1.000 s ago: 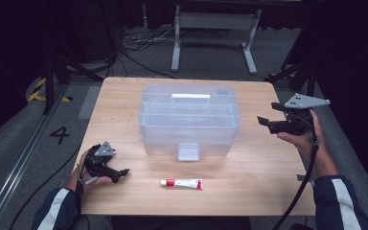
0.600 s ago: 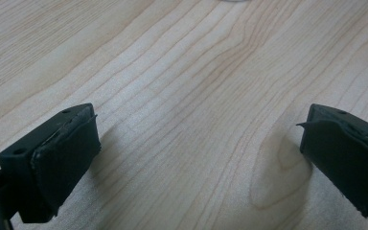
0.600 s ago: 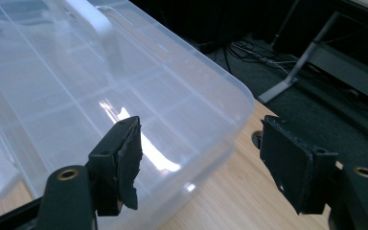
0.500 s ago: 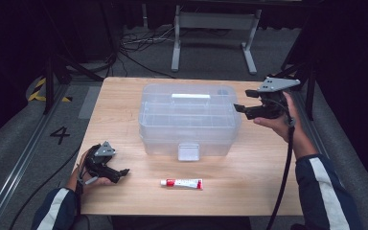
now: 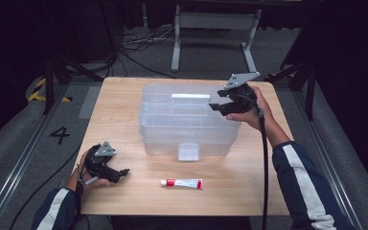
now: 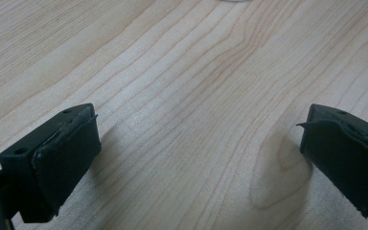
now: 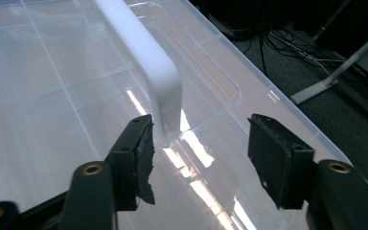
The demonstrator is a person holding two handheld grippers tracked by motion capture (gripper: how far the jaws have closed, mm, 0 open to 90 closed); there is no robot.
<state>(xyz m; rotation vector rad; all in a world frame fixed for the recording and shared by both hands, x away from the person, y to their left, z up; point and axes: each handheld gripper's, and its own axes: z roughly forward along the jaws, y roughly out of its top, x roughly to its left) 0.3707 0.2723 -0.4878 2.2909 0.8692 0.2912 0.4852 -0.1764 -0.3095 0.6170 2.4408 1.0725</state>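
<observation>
Clear plastic box (image 5: 187, 125), lid closed

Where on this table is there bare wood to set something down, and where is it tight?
Bare table runs left of the clear box, back to the far left corner. The front right corner, between the tube and the right sleeve, is also free. It is tight between the box's latch and the tube, and around the left gripper.

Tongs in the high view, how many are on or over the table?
2. The left tongs rest on the table near its front left corner; the right tongs hover over the right end of the clear plastic box.
</observation>
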